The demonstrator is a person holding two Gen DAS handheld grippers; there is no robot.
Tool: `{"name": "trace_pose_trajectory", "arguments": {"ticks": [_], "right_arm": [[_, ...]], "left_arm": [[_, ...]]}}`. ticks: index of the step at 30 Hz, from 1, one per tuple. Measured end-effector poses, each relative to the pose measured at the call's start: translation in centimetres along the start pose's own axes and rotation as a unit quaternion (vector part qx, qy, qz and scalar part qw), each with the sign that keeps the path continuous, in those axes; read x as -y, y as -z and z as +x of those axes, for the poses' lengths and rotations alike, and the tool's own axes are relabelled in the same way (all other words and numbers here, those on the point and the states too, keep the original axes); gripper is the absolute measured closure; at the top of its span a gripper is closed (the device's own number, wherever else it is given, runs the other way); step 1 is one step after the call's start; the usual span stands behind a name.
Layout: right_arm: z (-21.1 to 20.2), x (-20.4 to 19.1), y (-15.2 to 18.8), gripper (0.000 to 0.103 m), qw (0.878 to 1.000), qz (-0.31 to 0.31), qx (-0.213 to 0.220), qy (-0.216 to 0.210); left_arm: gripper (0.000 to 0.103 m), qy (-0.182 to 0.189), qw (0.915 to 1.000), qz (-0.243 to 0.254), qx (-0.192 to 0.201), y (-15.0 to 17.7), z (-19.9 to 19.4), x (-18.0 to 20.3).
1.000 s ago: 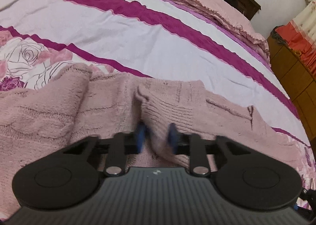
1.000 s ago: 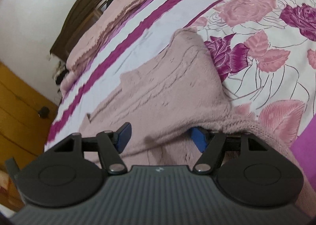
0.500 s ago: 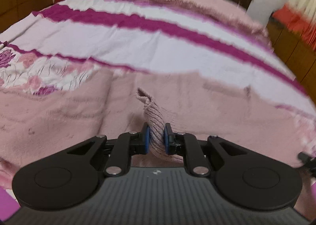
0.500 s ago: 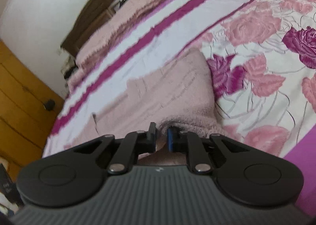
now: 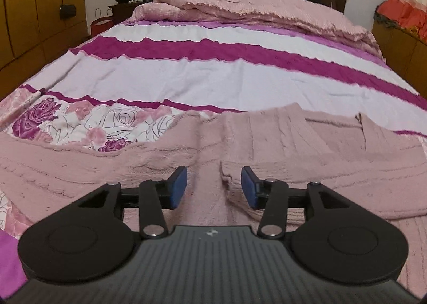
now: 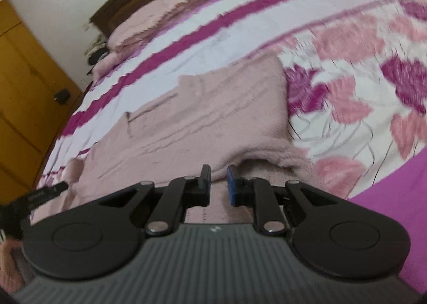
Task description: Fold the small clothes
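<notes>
Since the pink knit sweater (image 5: 267, 149) is soft and limp, its ribbed edge is best pinched; the left tool (image 5: 213, 186) is spread wide with nothing held, and the right tool (image 6: 218, 182) is nearly closed on a fold of it.

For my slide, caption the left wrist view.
Open left tongs hover over a pink knit sweater spread on a striped, floral bedspread.

You have the bed (image 5: 213, 82) filling the frame, its cover striped white and magenta with roses at the left. The pink knitted garment (image 5: 267, 143) lies across the lower half; a pink quilt (image 5: 253, 10) is bunched at the top.
</notes>
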State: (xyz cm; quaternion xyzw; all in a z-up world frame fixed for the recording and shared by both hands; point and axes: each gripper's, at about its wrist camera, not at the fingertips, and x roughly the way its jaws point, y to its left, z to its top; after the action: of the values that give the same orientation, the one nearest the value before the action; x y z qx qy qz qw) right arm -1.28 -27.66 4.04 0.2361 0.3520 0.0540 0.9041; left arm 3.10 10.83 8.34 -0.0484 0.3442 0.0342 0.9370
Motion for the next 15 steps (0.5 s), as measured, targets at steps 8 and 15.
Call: {"name": "trace_pose_trajectory", "arguments": {"ticks": [8,15], "right_arm": [[-0.8,0.0,-1.3,0.085,0.997,-0.039,0.054,0.046],[2.2,1.4,0.1,0.086,0.996,-0.051,0.014,0.073]], "left_arm": [[0.047,0.060,0.9974,-0.013,-0.037,0.8,2.2,0.4],[0.047,0.176,0.9834,-0.037,-0.025,1.7,1.7,1.9]]}}
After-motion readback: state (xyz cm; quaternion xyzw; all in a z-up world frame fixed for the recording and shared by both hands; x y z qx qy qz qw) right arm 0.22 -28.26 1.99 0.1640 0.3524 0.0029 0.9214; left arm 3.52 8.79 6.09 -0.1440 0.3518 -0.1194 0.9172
